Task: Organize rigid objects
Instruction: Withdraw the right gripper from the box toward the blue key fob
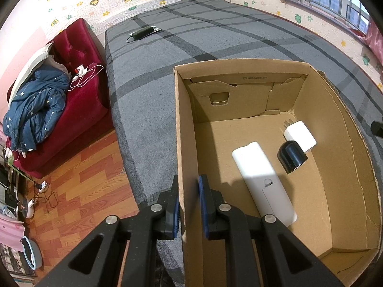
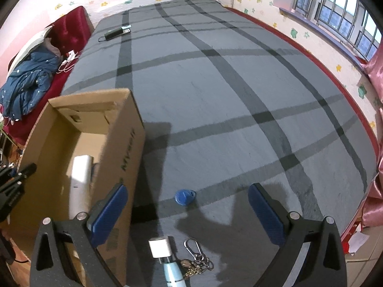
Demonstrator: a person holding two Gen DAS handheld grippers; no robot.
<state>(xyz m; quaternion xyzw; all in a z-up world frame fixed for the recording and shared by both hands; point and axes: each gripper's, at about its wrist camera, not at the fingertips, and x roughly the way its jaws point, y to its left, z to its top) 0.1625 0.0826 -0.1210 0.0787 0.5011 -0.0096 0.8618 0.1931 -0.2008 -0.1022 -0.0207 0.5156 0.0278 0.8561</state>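
On the grey plaid bed [image 2: 227, 91] sits the box [image 1: 340, 157], open at the top, and the left tool [image 1: 189, 205] is clamped on its near wall — one blue pad outside, one inside, cardboard pinched between them. Down in the box lie a long white remote [image 1: 261, 177], a black plug [image 1: 290, 157] and a white charger [image 1: 300, 136], the plug touching the charger and just beside the remote. Over to the right tool [image 2: 188, 212] — jaws spread wide, nothing between the pads, hanging over the bed beside the box's outer wall. A blue tag [image 2: 184, 196] lies on the blanket between those open fingers. Nearer the camera rest a white cube [image 2: 160, 247], a pale blue tube [image 2: 172, 273] and a keyring [image 2: 195, 258], close together.
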